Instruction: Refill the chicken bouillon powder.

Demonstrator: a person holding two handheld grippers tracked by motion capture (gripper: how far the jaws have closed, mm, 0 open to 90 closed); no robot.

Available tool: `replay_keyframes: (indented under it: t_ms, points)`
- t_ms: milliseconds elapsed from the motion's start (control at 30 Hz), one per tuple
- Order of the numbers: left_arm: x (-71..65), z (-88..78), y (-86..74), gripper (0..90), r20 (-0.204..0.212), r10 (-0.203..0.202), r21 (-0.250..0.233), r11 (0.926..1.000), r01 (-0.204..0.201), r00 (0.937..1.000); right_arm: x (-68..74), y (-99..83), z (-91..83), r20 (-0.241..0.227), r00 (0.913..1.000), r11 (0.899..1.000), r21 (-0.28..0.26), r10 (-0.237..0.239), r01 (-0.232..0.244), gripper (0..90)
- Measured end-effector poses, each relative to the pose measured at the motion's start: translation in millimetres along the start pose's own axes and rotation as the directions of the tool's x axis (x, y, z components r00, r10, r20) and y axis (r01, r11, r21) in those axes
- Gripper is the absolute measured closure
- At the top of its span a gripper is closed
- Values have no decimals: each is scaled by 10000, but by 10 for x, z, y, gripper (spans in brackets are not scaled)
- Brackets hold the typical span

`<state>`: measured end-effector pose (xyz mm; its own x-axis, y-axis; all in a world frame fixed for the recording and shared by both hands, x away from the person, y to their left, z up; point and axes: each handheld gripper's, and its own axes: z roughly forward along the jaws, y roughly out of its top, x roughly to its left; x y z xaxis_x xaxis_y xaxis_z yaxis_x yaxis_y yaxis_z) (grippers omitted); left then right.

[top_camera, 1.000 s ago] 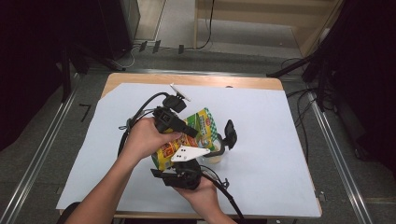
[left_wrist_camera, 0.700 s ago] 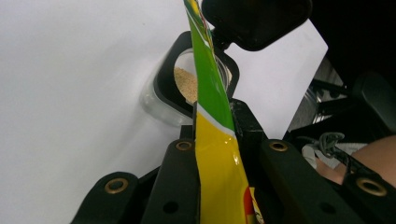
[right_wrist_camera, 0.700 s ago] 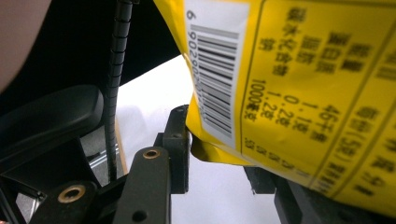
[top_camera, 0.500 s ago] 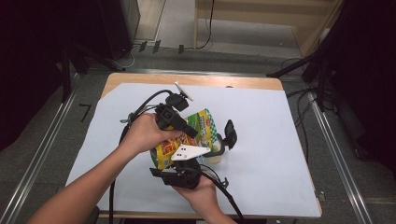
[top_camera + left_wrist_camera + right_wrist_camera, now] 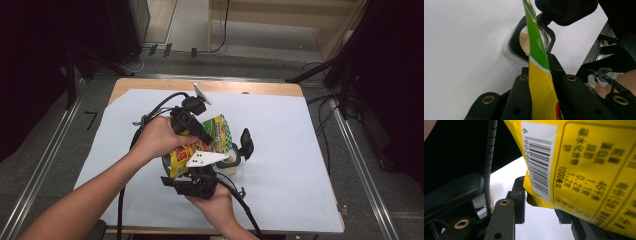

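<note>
Left gripper: jaws pinched together on the thin edge of the green-yellow pouch. In the left gripper view the pouch runs edge-on straight up between the two black jaws, no gap visible either side.

Right gripper: jaws partly apart, clamped on the pouch's lower yellow part. In the right gripper view the yellow panel with barcode sits between the jaws, one finger touching its left corner; the other jaw is mostly hidden under the pouch.

Pouch: held off the table between both grippers, roughly table centre, tilted with its green end toward the far right, over the jar.

Jar: small clear container with a black square rim, standing on the white table cover, just right of the grippers. In the left gripper view the jar has pale granules inside, and the pouch's upper edge crosses in front of its mouth. Its black flip lid stands open on the far-right side of the jar.

Around: left hand wraps the left gripper from the left; right hand holds the right gripper at the near edge. Black cables loop on the cover to the left and trail off the near edge. White plate on the right gripper partly covers the pouch from above.
</note>
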<state>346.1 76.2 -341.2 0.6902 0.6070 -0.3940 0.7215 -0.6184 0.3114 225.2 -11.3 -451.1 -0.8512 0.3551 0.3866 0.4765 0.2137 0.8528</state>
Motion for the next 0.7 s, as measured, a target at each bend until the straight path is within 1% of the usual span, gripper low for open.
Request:
replay_keyframes:
  t_ms: [100, 167, 233, 267, 333, 700]
  points:
    - [-9, -11, 26, 851, -81, -33, 27, 10000, 33, 10000, -12, 22, -12, -61, 9999, 10000, -33, 87, -88, 663]
    - [-3, -18, 31, 852, -65, -93, -42, 9999, 92, 9999, -19, 34, -15, -86, 9999, 9999, -52, 108, -109, 657]
    - [5, -23, 33, 853, -37, -140, -78, 9999, 139, 9999, -21, 39, -16, -73, 10000, 10000, -52, 61, -61, 649]
    - [18, -31, 37, 853, -6, -225, -110, 9997, 225, 9997, -21, 48, -16, -43, 10000, 10000, -64, -13, 13, 647]
    - [21, -34, 44, 854, -50, -315, -136, 9994, 314, 9995, -28, 59, -17, -39, 10000, 10000, -38, -10, 10, 656]
    - [1, -52, 44, 851, -212, -405, -125, 9991, 402, 9990, -29, 79, -35, -110, 9999, 10000, 42, -62, 62, 664]
